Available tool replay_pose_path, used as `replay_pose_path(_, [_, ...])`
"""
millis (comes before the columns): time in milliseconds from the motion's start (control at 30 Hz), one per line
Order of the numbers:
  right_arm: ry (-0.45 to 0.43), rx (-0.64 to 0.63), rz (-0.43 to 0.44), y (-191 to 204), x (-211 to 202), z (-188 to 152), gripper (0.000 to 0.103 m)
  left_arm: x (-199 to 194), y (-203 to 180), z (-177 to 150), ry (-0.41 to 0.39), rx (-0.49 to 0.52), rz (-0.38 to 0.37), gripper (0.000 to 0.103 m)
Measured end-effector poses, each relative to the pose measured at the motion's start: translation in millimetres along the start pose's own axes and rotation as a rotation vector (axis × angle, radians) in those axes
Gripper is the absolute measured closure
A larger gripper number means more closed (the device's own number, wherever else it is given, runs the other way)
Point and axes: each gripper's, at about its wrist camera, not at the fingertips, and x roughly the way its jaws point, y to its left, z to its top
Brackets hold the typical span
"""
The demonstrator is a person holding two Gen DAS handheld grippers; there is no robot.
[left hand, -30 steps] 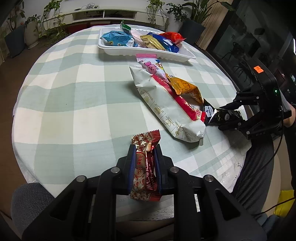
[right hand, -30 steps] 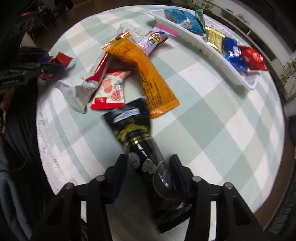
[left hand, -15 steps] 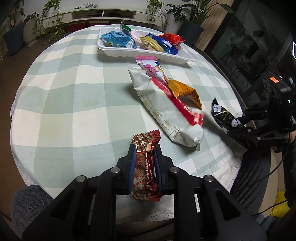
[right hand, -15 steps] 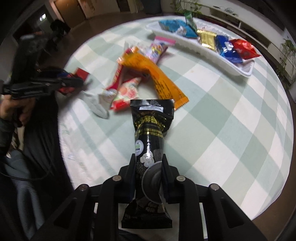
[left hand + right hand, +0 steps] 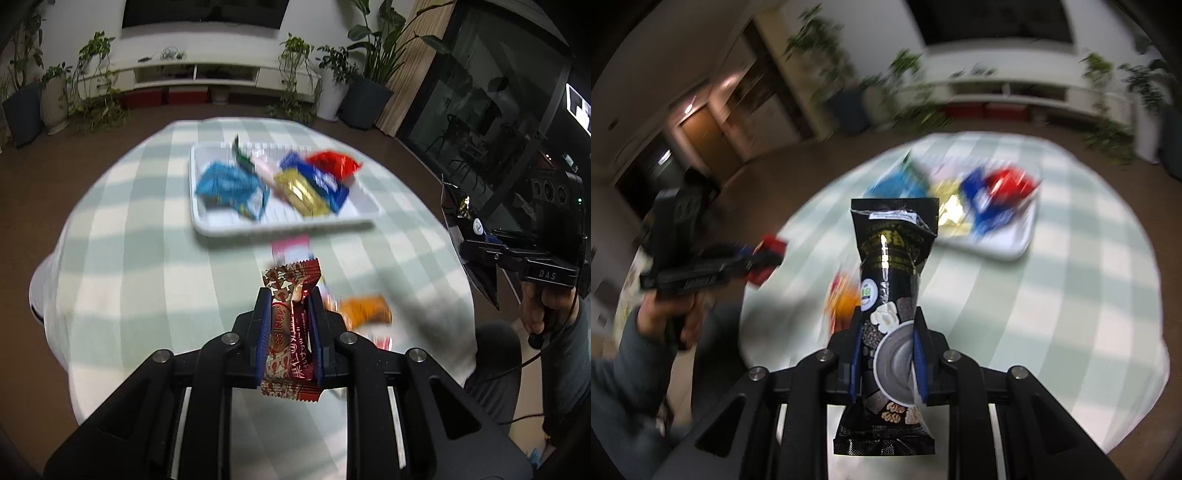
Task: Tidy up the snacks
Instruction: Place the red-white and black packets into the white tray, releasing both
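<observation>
My left gripper [image 5: 289, 295] is shut on a red patterned snack pack [image 5: 291, 325], held above the table. My right gripper [image 5: 888, 314] is shut on a tall black snack packet [image 5: 892, 280], held upright above the table; it also shows at the right of the left wrist view [image 5: 466, 236]. A white tray [image 5: 207, 227] at the far side of the table holds blue, gold, pink and red snacks; it also shows in the right wrist view [image 5: 1019, 240]. An orange pack [image 5: 364, 314] and a pink pack [image 5: 290, 249] lie blurred on the cloth below.
The round table has a green-and-white checked cloth [image 5: 140, 258]. Potted plants [image 5: 55, 99] and a low white cabinet [image 5: 221, 74] stand beyond it. A dark glass wall [image 5: 480, 92] is at the right.
Both grippers have risen well above the table and tilted up toward the tray, each still holding its snack. The black packet was closed on and lifted off the cloth.
</observation>
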Motion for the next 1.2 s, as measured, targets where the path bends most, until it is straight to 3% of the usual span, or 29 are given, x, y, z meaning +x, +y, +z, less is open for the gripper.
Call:
replay_pose_path(300, [-0.134, 0.125, -0.017, -11, 33, 89, 0.079, 48, 16, 119, -0.039, 0.018, 0.002, 0.086])
replay_pose_path(500, [-0.075, 0.149, -0.098, -31, 92, 121, 0.079, 107, 24, 164, -0.021, 0.034, 0.060, 0.086])
replay_pose_path(667, [-0.012, 0.179, -0.134, -50, 137, 120, 0.079, 152, 34, 160, 0.023, 0.028, 0.089, 0.088])
replay_pose_path(1200, [0.148, 0.065, -0.262, -51, 218, 104, 0.074, 196, 43, 131, 0.074, 0.051, 0.086, 0.087])
